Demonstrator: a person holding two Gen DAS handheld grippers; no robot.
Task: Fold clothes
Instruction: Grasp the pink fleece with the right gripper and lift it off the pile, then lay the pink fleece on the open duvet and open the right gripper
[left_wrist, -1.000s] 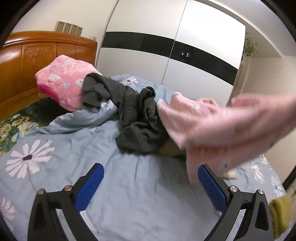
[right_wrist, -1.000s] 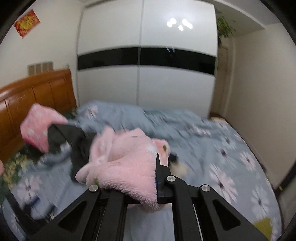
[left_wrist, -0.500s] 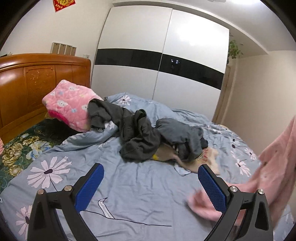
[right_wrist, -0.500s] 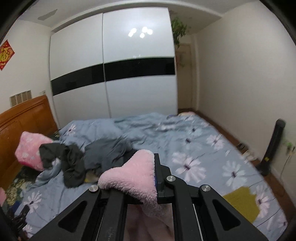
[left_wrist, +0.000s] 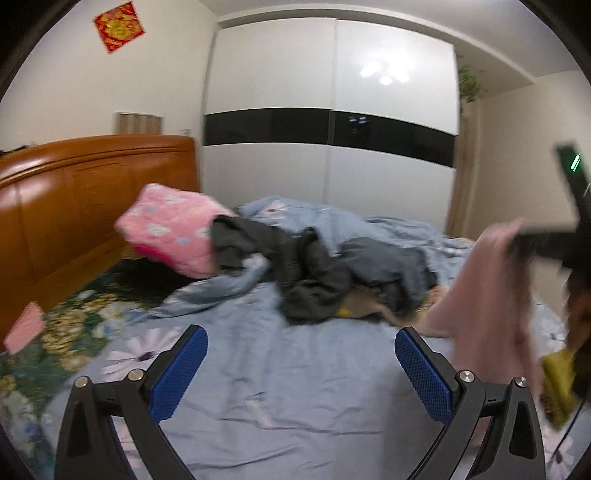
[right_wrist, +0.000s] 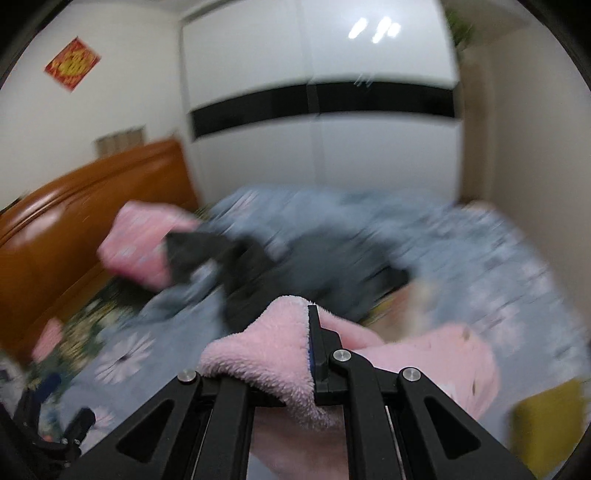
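My right gripper (right_wrist: 309, 334) is shut on a fold of a pink fleece garment (right_wrist: 258, 358), which bunches over its fingers and hangs below. In the left wrist view the same pink garment (left_wrist: 491, 295) dangles at the right from the right gripper (left_wrist: 532, 245), above the bed. My left gripper (left_wrist: 301, 369) is open and holds nothing, its blue pads (left_wrist: 181, 373) wide apart over the blue flowered bedsheet (left_wrist: 295, 387). A heap of dark grey and black clothes (left_wrist: 317, 273) lies on the bed beyond it. The right wrist view is motion-blurred.
A pink patterned quilt bundle (left_wrist: 173, 229) rests by the wooden headboard (left_wrist: 74, 206) at the left. A white wardrobe with a black band (left_wrist: 332, 140) stands behind the bed. A yellow-green item (left_wrist: 557, 384) lies at the bed's right edge.
The right gripper carried the pink garment off the heap, out to the right, and has swung back toward the heap. The left gripper rose, still open.
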